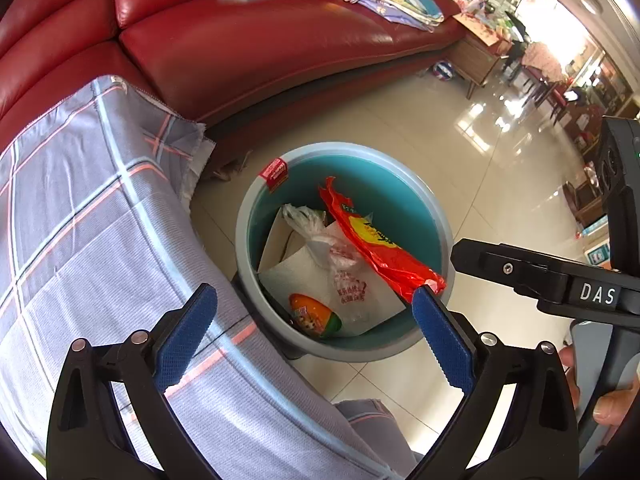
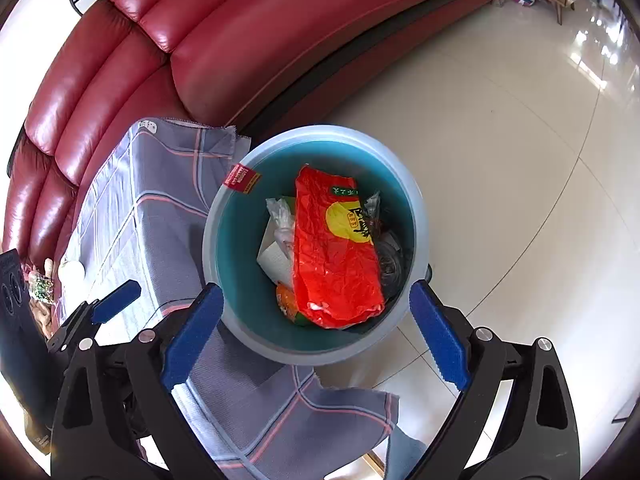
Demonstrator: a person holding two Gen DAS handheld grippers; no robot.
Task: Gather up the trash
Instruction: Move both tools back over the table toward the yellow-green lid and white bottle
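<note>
**Right wrist view: red wrapper in the bin, both jaws wide and empty**

Landmark = teal bin (image 2: 316, 240) on the tile floor (image 2: 500, 160), hard against the cloth-covered worktop (image 2: 160, 208).

Risks:
- Red snack wrapper (image 2: 336, 252) lies on top of the heap, and in the left view its upper end stands up along the inner wall (image 1: 376, 240). Light and crinkly, so a knock on the rim could flip it out onto the floor.
- Both grippers crowd the rim; a clash or a nudge could tip the bin.
- Small red packet (image 2: 242, 178) hangs on the rim, worktop side. Looks loose and could drop outside.

Position:
- Right gripper (image 2: 316, 340) is above the bin's near rim, jaws spread wide, holding nothing. Wrapper sits in the bin beyond the jaw tips, apart from both pads.
- Left gripper (image 1: 316, 340) also wide and empty, over the near rim. Wrapper's lower corner overlaps one pad's tip in view; contact can't be told.
- Tissue (image 1: 296, 276), clear bag (image 1: 340, 264) and orange packet (image 1: 314, 314) lie under the wrapper.
</note>
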